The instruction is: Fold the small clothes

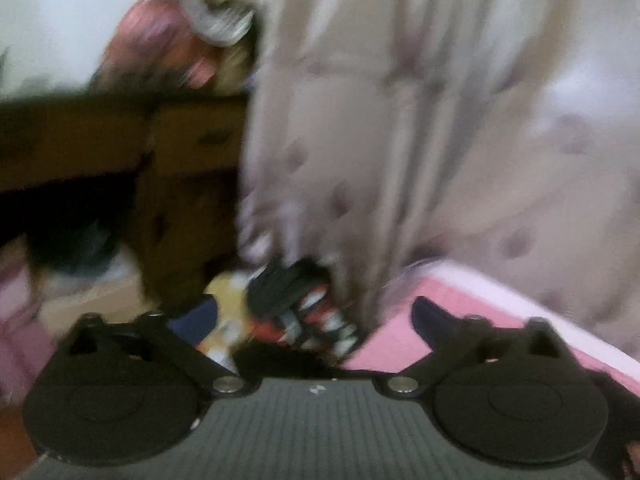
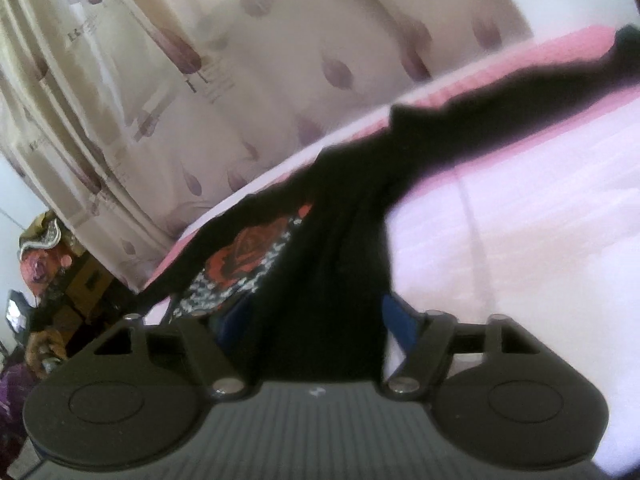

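1. Risk: the black garment (image 2: 332, 280) slips out of the right gripper (image 2: 316, 320) if the pull goes sideways. Cloth bunches thick between the fingers and the far end drags along the pink bed (image 2: 520, 220).
2. Risk: the left gripper (image 1: 316, 320) looks to have nothing in it. If it grabs late or takes the wrong layer, the fold likely comes out skewed.
3. Risk: the left view is heavily blurred, so aim at an edge is uncertain; the curtain (image 1: 400, 120) hangs close behind.
4. Right fingers: pinching a fold of the garment, blue pads partly hidden by cloth. Left fingers: spread apart, gap clear.
5. Garment: black, with a red rose and black-white speckled print (image 2: 248, 260). Stretched from the right gripper across the bed edge, one long strip trailing away to the upper right. Crumpled, not flat.
6. In the left view its printed part (image 1: 304, 312) sits bunched just ahead of the fingers, at the bed edge.
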{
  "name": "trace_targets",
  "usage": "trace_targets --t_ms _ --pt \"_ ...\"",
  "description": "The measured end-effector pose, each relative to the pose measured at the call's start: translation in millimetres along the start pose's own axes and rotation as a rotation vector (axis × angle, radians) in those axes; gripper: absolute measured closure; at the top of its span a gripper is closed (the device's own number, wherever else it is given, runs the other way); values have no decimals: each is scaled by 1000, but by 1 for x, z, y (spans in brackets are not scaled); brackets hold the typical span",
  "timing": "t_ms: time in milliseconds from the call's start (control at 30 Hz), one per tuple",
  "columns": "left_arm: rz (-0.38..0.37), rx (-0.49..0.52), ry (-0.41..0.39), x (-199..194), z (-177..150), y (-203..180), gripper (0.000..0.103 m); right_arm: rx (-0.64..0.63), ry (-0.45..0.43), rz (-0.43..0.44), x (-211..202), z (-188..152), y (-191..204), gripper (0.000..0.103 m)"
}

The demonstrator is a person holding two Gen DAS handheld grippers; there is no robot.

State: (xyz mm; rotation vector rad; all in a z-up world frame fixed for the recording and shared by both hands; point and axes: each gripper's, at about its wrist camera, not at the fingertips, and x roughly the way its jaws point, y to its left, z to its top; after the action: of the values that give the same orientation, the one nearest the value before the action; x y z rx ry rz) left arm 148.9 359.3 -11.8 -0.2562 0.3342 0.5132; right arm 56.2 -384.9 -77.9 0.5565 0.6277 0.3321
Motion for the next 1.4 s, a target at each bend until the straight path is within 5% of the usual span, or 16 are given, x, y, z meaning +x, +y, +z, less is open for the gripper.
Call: trace_targets --t_ms 167,367,467,500,533,567,600,633,800,967,1067,1167,1267,1333,1400 --pt "-307 93 113 -69 -20 -15 5 -93 52 -51 -32 -23 7 20" --pt "-646 321 401 -153 -131 -94 9 -241 120 -74 -33 -53 30 20" --pt "-711 494 455 -185 -183 -132 12 -334 127 -97 -26 -64 45 21" --pt "-719 540 461 -193 -194 -140 26 -359 126 -105 -24 -67 50 32" --pt "-722 573 475 -197 -203 -147 53 -382 122 -135 -24 -69 54 43" --pt "-721 594 499 -200 -210 -154 72 -389 121 -171 -24 -68 55 72" --pt "-708 609 521 -199 -214 -157 89 -362 120 -190 -26 -66 53 91" --pt "-688 604 523 -199 -214 -157 89 -311 115 -179 -30 -62 47 91" --pt "-634 458 499 -193 -171 -125 90 -175 10 -159 -74 -46 32 100" --pt "-487 290 532 -184 -122 -78 90 -79 -59 -160 -123 -27 19 101" --pt "-410 365 562 -188 -130 -67 90 -90 -40 -181 -131 -31 15 101" --pt "-347 421 565 -190 -131 -63 80 -61 -38 -133 -123 -26 13 100" --pt "-373 415 449 -201 -107 -69 51 -52 -63 -112 -112 -13 16 99" --pt "-409 416 346 -210 -89 -83 11 -49 -80 -123 -101 0 13 99" --pt "-451 386 247 -220 -80 -96 8 -34 -85 -132 -90 14 6 99"
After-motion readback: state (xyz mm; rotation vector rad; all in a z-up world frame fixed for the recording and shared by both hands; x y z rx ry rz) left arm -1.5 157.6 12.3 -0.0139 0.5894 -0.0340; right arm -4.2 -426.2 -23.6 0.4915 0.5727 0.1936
